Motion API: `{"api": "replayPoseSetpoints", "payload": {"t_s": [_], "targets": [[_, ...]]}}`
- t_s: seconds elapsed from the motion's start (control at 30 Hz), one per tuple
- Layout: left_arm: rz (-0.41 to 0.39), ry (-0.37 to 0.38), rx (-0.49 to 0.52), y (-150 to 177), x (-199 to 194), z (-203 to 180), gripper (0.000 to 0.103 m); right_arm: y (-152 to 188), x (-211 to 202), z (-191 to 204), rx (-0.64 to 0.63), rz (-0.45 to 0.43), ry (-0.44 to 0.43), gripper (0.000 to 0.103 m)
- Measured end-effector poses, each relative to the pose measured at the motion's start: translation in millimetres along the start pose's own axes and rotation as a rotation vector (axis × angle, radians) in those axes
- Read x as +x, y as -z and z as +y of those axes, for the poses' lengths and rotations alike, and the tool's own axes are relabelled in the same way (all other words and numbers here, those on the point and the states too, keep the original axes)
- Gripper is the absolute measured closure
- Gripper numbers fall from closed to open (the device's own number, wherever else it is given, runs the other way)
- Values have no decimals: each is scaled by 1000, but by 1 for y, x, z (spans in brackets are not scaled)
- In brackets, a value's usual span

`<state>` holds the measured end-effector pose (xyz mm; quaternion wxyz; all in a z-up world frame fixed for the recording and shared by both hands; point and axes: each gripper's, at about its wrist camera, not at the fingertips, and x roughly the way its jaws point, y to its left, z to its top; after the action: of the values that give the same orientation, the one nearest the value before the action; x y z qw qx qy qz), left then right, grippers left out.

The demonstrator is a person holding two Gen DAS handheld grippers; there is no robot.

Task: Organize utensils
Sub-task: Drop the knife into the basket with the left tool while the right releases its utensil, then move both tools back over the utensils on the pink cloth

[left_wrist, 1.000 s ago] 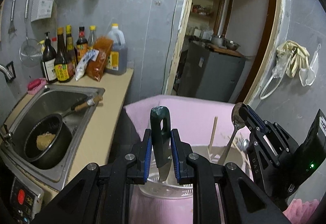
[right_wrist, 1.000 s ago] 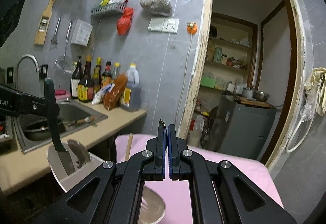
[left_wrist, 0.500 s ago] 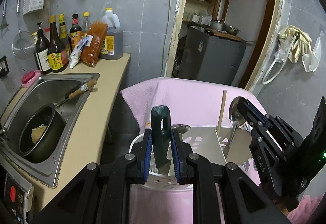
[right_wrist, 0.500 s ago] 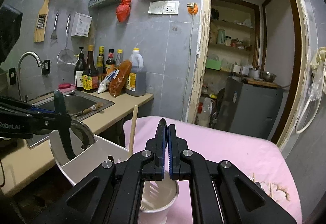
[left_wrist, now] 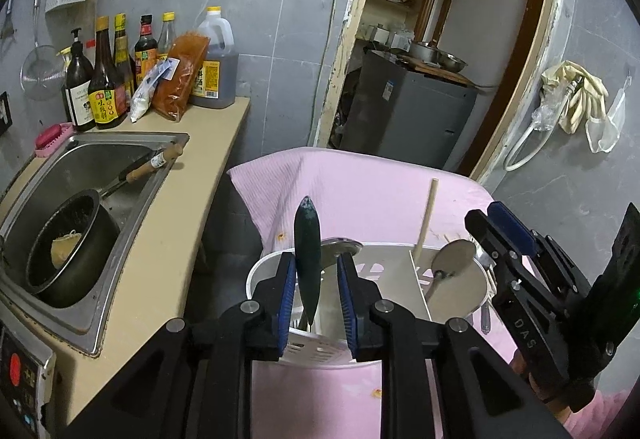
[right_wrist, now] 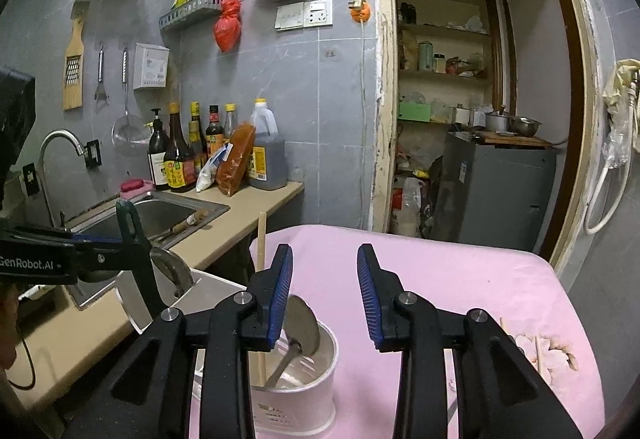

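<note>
**Knife release over the holder**

My left gripper (left_wrist: 314,303) is opening around the knife (left_wrist: 307,239), pads barely clear of it. My right gripper (right_wrist: 325,291) is opening too, empty. Both hang over the white holder (left_wrist: 400,251) at the pink table's (right_wrist: 460,279) near edge. If the knife tips against a pad, it may fall out.

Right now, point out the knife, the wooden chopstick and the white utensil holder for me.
knife (left_wrist: 307,239), left wrist view, on its dark green handle.
wooden chopstick (left_wrist: 426,213), left wrist view, on the upper shaft.
white utensil holder (right_wrist: 298,405), right wrist view, on its front wall.
</note>
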<state>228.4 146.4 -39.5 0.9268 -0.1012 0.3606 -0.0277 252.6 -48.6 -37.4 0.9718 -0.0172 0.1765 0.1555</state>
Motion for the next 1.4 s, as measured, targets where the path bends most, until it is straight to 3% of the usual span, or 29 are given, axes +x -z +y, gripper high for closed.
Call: {"api": "replayPoseSetpoints", "payload": {"t_s": [0.1,0.23,0.37,0.53,0.7,0.83,0.97,1.4], "targets": [[-5,1,-9,2,-3,0,80,-1,-5,-4,15,-5,6,73],[-31,-1,-25,3,-10,-1,75,-5,-16,-12,42,-21,22,62],[-89,-3,-32,3,-21,-7,56,-12,-30,-24,67,-40,45,51],[-151,-19,-6,2,-33,-25,47,-21,-51,-43,102,-62,79,34],[-218,-32,38,2,-42,-49,23,-27,-76,-68,131,-94,123,19],[-268,-41,52,5,-46,-70,11,-30,-97,-88,136,-123,171,6],[-316,-35,36,6,-47,-91,3,-33,-115,-108,124,-149,217,3],[-436,-3,76,12,-30,-176,1,-28,-149,-186,94,-174,312,2]]}}
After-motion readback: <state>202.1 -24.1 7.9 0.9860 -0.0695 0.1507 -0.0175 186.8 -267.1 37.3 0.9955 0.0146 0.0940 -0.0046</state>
